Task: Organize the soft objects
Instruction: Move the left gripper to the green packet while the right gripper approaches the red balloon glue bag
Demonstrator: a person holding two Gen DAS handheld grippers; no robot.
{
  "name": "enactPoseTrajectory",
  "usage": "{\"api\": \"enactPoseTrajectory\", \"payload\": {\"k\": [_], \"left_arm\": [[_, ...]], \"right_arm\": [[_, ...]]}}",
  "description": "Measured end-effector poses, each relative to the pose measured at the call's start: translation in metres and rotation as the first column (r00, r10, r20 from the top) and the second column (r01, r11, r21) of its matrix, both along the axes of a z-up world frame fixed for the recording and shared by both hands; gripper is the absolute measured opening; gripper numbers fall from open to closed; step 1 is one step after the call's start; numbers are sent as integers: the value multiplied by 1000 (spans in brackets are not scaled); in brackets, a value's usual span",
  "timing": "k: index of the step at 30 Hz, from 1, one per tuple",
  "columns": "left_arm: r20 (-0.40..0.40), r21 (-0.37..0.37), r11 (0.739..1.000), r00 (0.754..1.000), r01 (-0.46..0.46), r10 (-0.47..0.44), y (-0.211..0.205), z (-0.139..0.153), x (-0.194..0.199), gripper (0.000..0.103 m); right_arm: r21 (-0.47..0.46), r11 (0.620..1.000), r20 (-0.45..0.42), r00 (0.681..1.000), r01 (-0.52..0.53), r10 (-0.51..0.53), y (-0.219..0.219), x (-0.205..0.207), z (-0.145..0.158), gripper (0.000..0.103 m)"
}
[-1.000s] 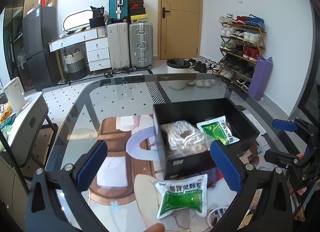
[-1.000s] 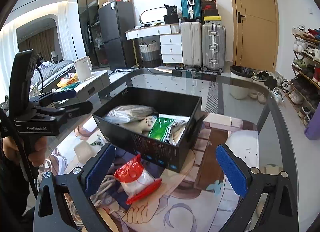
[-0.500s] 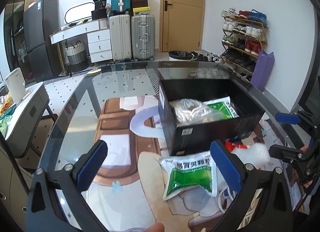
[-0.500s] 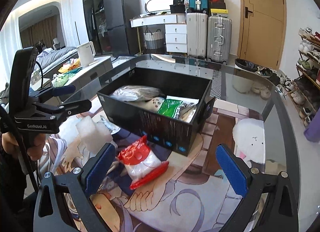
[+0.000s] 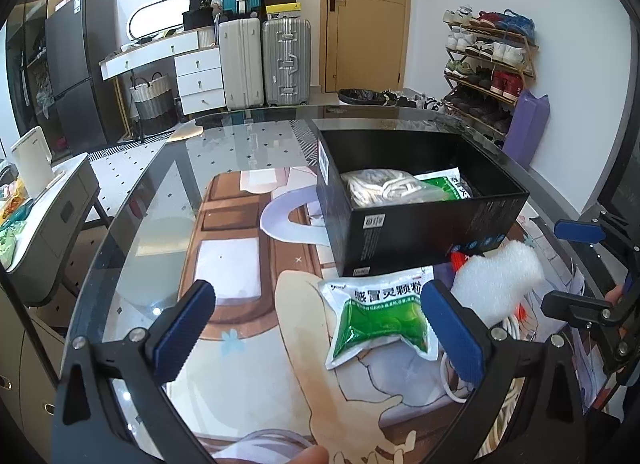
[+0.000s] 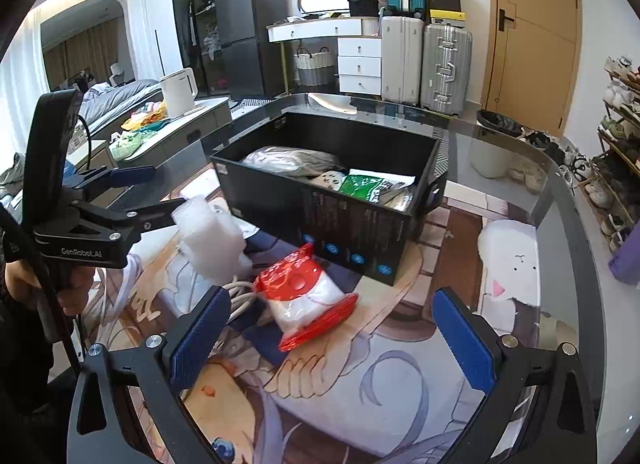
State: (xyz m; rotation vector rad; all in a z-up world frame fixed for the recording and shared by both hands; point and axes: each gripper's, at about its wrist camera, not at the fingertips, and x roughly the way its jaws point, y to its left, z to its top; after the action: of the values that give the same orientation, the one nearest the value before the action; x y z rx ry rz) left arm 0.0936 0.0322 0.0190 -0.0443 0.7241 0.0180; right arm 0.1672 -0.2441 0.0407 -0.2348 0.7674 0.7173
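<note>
A black box (image 5: 424,224) (image 6: 336,224) stands on the glass table and holds a clear bag of white cord (image 5: 384,190), a green packet (image 6: 366,184) and other soft items. A green-and-white packet (image 5: 380,316) lies before the box, just inside my open left gripper (image 5: 320,328). A red-and-white bag (image 6: 308,296) lies in front of my open right gripper (image 6: 332,344), beside a white foam block (image 6: 210,240) (image 5: 496,284) and a white cable (image 6: 240,296). The right gripper also shows at the right edge of the left wrist view (image 5: 576,264).
The table has a rounded glass edge (image 5: 120,216) over a printed mat (image 6: 400,384). Beyond it stand suitcases (image 5: 264,60), a white drawer desk (image 5: 192,72), a shoe rack (image 5: 488,64) and a low side table with a kettle (image 6: 180,92).
Both grippers have drawn back and dropped lower towards the table. The packet, red bag and foam block now sit nearer the fingers. Both stay open and empty.
</note>
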Motion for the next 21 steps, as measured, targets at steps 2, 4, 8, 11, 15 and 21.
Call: {"api": "enactPoseTrajectory", "payload": {"k": [2,4,8,11,15,21], "left_arm": [[-5,-3,1000,1000,4,-4,0,-1,-2,103],[-7,-1,1000,1000,5,-5,1,-1,-3,103],[-7,-7,1000,1000,4,-4,2,1,-6,103],[-9,-7,1000,1000,6,-6,1,1,-6,103],[-12,-4,1000,1000,19,-19,-1,2,-7,103],[-21,-5,1000,1000,14,-14,-1,0,-5,103]], "right_arm": [[1,1000,-10,1000,-8,8,1,-4,-1,102],[-6,1000,-12,1000,-21,21,5,-8,-3,102],[-21,999,-12,999,-44,44,12,-16,-5,102],[-22,999,-10,999,-50,50,15,-19,-4,102],[-19,999,-2,999,-40,40,14,-18,-4,102],[-37,999,-3,1000,9,-9,4,-7,-5,102]]}}
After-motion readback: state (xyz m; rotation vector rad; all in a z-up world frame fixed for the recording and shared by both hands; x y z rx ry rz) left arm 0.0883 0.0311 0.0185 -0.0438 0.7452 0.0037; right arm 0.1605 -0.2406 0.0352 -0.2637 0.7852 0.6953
